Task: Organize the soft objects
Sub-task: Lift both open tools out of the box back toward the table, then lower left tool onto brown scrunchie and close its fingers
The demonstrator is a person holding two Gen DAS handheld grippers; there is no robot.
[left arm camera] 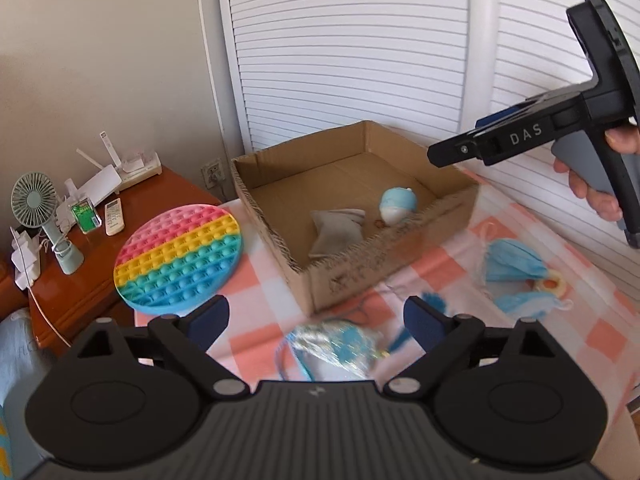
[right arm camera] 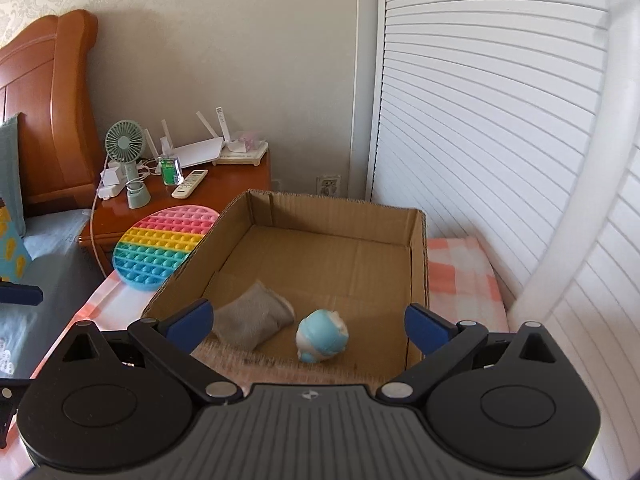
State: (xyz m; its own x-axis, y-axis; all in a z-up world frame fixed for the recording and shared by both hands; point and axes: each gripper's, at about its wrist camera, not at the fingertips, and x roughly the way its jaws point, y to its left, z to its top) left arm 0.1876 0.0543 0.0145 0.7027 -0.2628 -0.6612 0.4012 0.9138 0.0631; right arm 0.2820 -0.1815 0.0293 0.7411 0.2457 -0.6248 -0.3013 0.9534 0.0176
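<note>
Centre frame in both views, one open cardboard box [right arm camera: 340, 216] holds two things: a grey pouch [right arm camera: 252, 314] and, just beside it, a blue-and-white toy [right arm camera: 322, 334]; the rest of its floor is bare. One round rainbow pad [left arm camera: 178, 254] leans at the box's left wall, overhanging the checked cloth [left arm camera: 440, 264]. On the cloth lower right of the left view lie two blue masks [left arm camera: 514, 266]; a glittery blue pouch [left arm camera: 332, 346], blurred, sits between the left gripper [left arm camera: 316, 316] fingers, which stand apart. The right gripper [right arm camera: 306, 322], fingers apart and holding nothing, hangs at the box's near rim.
</note>
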